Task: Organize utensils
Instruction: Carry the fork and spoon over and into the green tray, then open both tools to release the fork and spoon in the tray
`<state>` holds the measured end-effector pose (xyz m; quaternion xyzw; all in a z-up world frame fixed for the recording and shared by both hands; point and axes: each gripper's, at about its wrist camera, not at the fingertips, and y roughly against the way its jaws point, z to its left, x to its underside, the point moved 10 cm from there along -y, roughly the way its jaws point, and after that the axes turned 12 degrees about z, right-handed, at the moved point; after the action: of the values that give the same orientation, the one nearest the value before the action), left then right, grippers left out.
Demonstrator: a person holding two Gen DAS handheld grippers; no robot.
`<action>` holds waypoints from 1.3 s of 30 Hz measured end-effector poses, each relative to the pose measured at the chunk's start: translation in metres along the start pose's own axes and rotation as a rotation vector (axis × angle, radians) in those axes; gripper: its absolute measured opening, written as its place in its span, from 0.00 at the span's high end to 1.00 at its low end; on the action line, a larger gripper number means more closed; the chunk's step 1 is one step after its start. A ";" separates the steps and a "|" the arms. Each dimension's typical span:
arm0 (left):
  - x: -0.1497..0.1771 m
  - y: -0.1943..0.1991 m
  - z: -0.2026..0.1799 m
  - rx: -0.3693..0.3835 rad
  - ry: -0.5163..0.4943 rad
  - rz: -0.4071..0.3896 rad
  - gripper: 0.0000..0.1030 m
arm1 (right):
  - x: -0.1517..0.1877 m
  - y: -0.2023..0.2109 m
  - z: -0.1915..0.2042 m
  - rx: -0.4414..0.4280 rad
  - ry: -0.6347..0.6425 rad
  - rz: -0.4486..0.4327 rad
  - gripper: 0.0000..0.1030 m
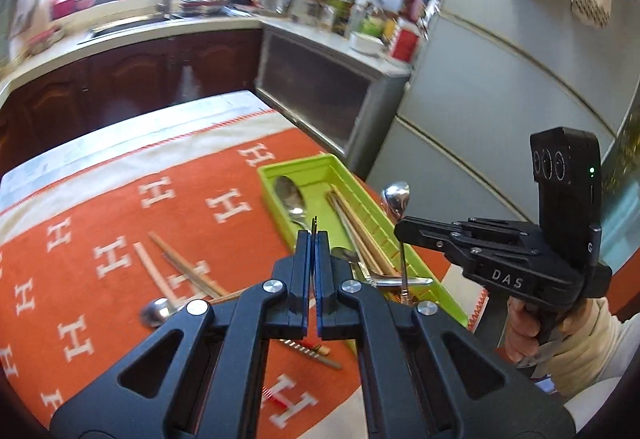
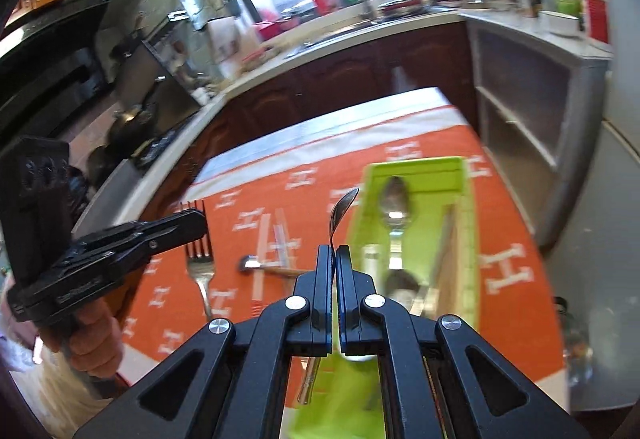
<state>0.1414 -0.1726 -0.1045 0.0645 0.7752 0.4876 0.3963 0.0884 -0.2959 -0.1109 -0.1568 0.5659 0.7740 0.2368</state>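
My right claw (image 2: 334, 251) is clamped on a spoon (image 2: 341, 213), my left claw (image 1: 313, 239) on a fork (image 2: 199, 239), above the orange cloth (image 1: 120, 207) covering the worktop; the green tray (image 1: 320, 167) sits nearby, kitchen cabinets (image 1: 132, 71) behind.

Tray (image 1: 316, 163): glossy green plastic. Spoon (image 1: 289, 191) inside: shiny metal. Chopsticks (image 1: 182, 265) beside tray: matt wood. Cloth (image 1: 120, 175) beneath: woven.

Fork (image 2: 200, 259) handle hidden behind right gripper (image 2: 334, 251) body; tray (image 2: 468, 223) blurred (near end cut off); countertop items indistinct.
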 end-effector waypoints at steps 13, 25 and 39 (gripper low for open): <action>-0.003 -0.109 -0.023 -0.048 0.012 0.200 1.00 | 0.015 -0.067 -0.059 -0.001 -0.092 0.102 0.98; 0.027 -0.064 0.002 -0.163 0.132 0.180 1.00 | 0.019 -0.061 -0.050 0.018 -0.118 0.098 0.95; 0.106 -0.009 0.047 -0.257 0.277 0.206 1.00 | 0.046 -0.045 -0.014 0.046 -0.058 0.124 0.90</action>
<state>0.1040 -0.0931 -0.1804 0.0247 0.7430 0.6247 0.2389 0.0746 -0.2889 -0.1749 -0.0936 0.5850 0.7783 0.2081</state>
